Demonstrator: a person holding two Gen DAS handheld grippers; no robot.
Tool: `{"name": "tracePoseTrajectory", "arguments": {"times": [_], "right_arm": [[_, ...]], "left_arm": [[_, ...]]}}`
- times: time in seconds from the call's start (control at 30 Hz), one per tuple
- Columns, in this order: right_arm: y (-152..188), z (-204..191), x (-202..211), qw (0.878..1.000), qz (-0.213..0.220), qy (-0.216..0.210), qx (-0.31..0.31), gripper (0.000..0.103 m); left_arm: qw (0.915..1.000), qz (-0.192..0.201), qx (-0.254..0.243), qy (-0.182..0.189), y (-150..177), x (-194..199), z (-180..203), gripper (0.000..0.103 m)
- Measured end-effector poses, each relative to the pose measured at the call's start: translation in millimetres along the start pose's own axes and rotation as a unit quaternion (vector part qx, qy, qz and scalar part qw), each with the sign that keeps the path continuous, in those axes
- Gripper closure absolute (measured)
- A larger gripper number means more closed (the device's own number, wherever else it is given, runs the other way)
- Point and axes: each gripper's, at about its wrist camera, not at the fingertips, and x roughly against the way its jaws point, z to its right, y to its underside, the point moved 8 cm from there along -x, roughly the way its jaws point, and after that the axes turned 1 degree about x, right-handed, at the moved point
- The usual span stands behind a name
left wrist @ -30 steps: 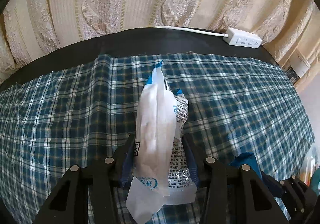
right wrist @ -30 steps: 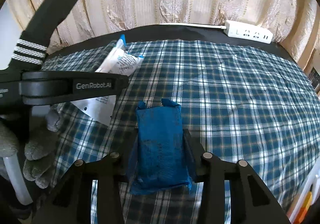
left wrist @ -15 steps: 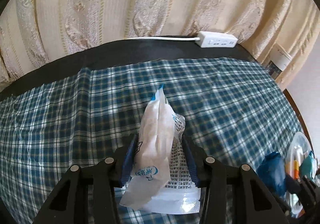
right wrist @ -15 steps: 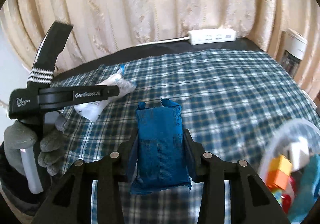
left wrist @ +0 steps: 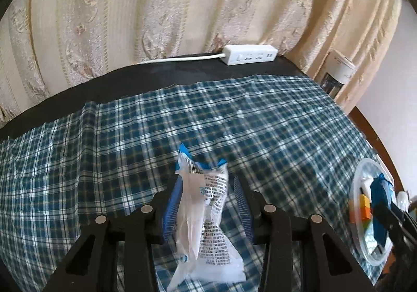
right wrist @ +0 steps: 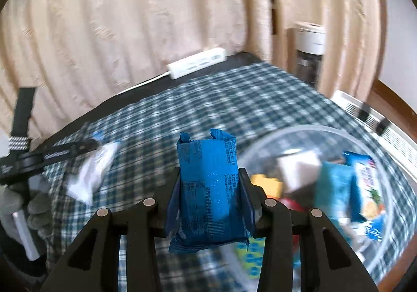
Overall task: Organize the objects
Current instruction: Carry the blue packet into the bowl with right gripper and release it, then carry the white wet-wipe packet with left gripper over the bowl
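Cream curtains back a plaid tablecloth point(left wrist: 260, 120); in the left wrist view the left gripper point(left wrist: 207, 203) pinches an upright white packet point(left wrist: 206, 211), the clear bowl point(left wrist: 365, 253) far to its right. From the right wrist, the right gripper point(right wrist: 209, 195) clamps a blue packet point(right wrist: 208, 187), long axis forward, with the bowl just right, nearer this hand.

We're pinching a white packet point(left wrist: 206, 203) in the left gripper point(left wrist: 208, 203) over the plaid cloth point(left wrist: 104, 151); clear bowl point(left wrist: 365, 253) sitting at right edge.
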Motion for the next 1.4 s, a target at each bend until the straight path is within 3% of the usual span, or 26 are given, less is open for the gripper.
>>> {"name": "tracePoseTrajectory", "arguments": {"times": [0.17,0.5,0.8,1.07,1.4], "right_arm": [[0.5,25.5,5.2,0.999,0.004,0.026,-0.024,0.061],[10.9,41.4,3.6,0.998,-0.006,0.045,-0.038,0.060],[7.3,45.1,11.1,0.997,0.010,0.072,-0.031,0.060],[3.5,22.0,27.9,0.998,0.033,0.049,-0.014,0.053],[3.2,6.9,42.4,0.998,0.046,0.034,-0.007,0.053]], "left_arm": [[0.9999,0.006,-0.006,0.011,-0.2,7.2,6.8,0.059],[0.9999,-0.001,0.009,0.012,0.6,8.6,2.2,0.059],[0.9998,-0.007,0.013,0.010,1.6,6.2,-2.4,0.057],[0.9996,-0.026,0.010,0.003,7.6,-6.0,-8.3,0.033],[0.9975,-0.065,0.016,-0.022,21.0,-36.4,-23.6,0.030]]}}
